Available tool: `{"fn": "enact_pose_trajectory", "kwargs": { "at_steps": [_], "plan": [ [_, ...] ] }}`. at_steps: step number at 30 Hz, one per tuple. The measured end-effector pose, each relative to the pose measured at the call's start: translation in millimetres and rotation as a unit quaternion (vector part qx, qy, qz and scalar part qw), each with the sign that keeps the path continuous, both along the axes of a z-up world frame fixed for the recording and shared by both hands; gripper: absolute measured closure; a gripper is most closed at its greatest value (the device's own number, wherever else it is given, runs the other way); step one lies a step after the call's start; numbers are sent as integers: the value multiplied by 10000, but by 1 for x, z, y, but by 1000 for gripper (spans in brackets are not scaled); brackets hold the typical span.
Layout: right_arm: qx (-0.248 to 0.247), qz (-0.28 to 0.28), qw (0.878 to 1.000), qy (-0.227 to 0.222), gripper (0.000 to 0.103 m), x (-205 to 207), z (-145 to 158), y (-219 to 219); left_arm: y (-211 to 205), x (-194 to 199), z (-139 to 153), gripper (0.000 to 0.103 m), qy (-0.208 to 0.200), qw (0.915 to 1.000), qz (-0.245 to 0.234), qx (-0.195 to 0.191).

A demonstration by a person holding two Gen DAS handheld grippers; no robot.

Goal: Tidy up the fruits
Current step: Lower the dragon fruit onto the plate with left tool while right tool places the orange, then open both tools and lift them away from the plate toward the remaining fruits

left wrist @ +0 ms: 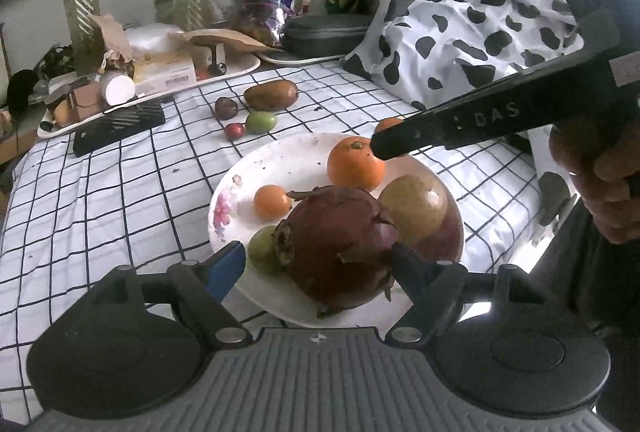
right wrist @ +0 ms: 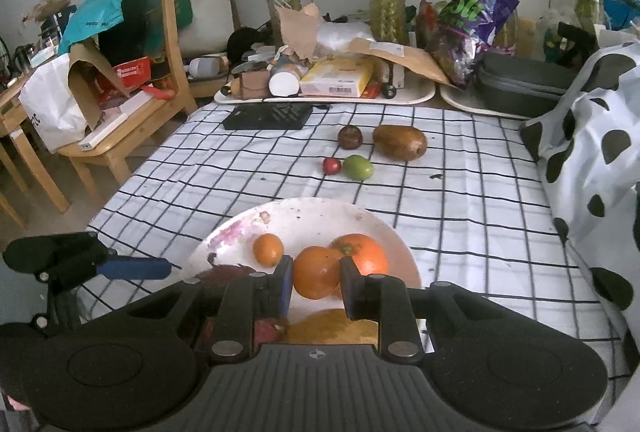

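Orange (right wrist: 316,272) partly hidden by right gripper (right wrist: 314,284).

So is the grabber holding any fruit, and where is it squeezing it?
The right gripper pinches an orange by its two sides, over the plate. The left gripper is open around the dragon fruit.

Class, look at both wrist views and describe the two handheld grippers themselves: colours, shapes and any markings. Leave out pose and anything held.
Both are black plastic tools. The left gripper has a ribbed grey-black base, two round discs, silver pivot bolts and fingers with blue pads. The right gripper has the same build, with blue pads. From the left view, its arm carries the raised letters "DAS", and a bare hand grips it.
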State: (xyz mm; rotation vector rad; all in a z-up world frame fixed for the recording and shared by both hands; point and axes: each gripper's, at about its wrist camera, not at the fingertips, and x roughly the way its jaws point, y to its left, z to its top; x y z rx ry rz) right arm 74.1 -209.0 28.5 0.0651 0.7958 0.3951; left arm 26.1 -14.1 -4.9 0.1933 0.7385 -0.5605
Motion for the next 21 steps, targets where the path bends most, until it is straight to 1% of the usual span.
{"fn": "enact_pose_trajectory", "kwargs": {
  "at_steps": [6,7,8,9,10,11,13,15,17,20,21],
  "plan": [
    [106,22,9999,95,77,10,-2,12,8,0,0,25,15,9999,22,-99],
    [121,22,9999,106,75,12,-2,13,9,0,0,25,25,9999,23,-113],
    [143,22,9998,129,63,13,-3,13,10,0,0,25,29,9999,24,-120],
    [188,14,9997,126,54,14,-3,13,11,0,0,25,26,9999,28,-122],
    [237,-2,9997,79,39,13,-1,13,11,0,0,25,19,9999,28,-120],
    [268,-27,9996,-1,29,11,0,12,10,-1,1,25,3,9999,30,-122],
    [296,-44,9994,-147,25,7,4,10,10,-1,3,25,-41,9999,52,-125],
    [305,-58,9994,-174,18,4,6,8,12,-1,5,25,-87,9998,99,-167],
    [213,-88,9995,-209,8,0,6,5,14,-1,7,25,-113,9995,184,-214],
    [35,-224,9995,-234,0,-5,5,-1,19,-1,11,25,-139,9989,342,-285],
    [-3,-283,9994,-214,0,-7,5,-3,20,0,12,25,-151,9987,397,-297]
  ]
}}
